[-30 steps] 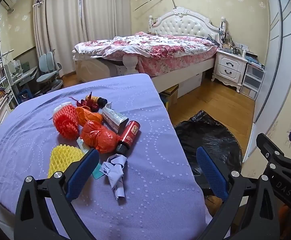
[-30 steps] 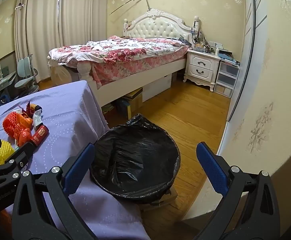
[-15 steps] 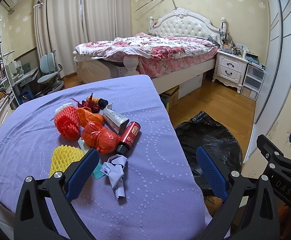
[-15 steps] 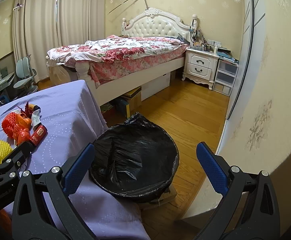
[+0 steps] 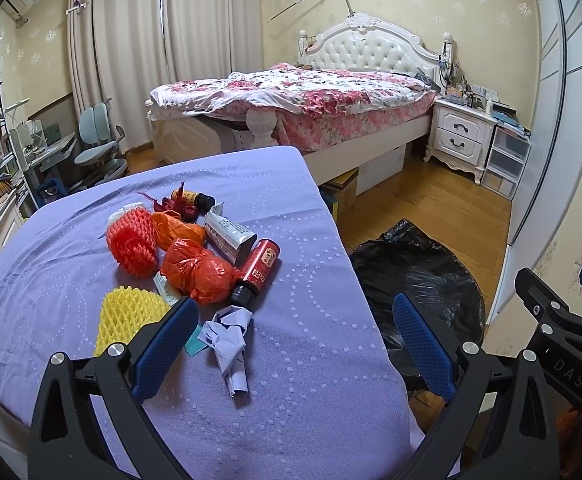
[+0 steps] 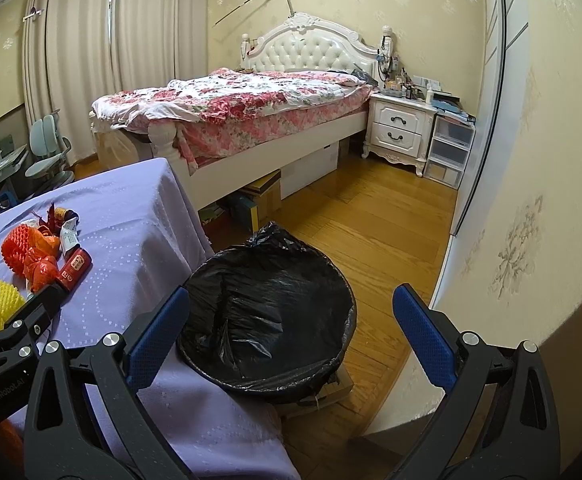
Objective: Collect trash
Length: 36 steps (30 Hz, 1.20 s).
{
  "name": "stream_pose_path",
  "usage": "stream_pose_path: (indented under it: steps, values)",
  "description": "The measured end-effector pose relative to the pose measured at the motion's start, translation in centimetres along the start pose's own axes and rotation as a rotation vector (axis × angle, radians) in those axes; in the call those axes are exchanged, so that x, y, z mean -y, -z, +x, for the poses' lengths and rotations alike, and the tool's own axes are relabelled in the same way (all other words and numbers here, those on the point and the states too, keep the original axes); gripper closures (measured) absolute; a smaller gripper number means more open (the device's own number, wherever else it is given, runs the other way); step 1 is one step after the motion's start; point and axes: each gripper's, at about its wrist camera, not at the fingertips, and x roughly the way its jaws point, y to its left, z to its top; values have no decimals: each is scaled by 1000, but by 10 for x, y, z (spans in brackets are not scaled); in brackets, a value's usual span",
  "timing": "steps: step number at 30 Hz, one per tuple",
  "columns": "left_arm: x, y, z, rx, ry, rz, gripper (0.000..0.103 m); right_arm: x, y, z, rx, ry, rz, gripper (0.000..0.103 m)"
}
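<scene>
Both grippers spread wide, holding nothing.
Left gripper [image 5: 295, 336] hovers over crumpled paper [image 5: 229, 338] on the table [image 5: 291, 400]; right gripper [image 6: 291, 332] above the bin [image 6: 267, 320].

Lilac dotted tablecloth [image 5: 283, 208]; orange and yellow foam nets [image 5: 131, 246]; red bottle [image 5: 257, 270]; black bin liner [image 6: 267, 308]; pink floral bedspread [image 5: 315, 90].

tablecloth [image 5: 303, 216]: matt woven cloth | bin liner [image 6: 267, 300]: glossy black plastic | floor [image 6: 375, 220]: polished wood

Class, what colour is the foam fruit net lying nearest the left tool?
Yellow foam fruit net; clearest in the left wrist view.
</scene>
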Motion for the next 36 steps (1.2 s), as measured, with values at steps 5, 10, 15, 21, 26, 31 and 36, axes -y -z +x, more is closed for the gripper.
stream_pose_path:
  steps: [5,10,15,21,26,31,36]
  values:
    - [0,0,0,0,0,0,6,0,0,0,-1,0,0,4]
    - [-1,0,1,-1,1,0,6,0,0,0,-3,-1,1,4]
    - [-1,0,1,-2,1,0,6,0,0,0,-4,-2,3,4]
    - [-1,0,1,-2,2,0,6,4,2,1,-8,0,3,4]
    - [-1,0,1,-4,2,0,6,8,10,4,-13,0,7,4]
    - [-1,0,1,-2,2,1,6,9,13,5,-15,-2,9,4]
    - [-1,0,1,-4,1,1,6,7,10,4,-15,0,7,4]
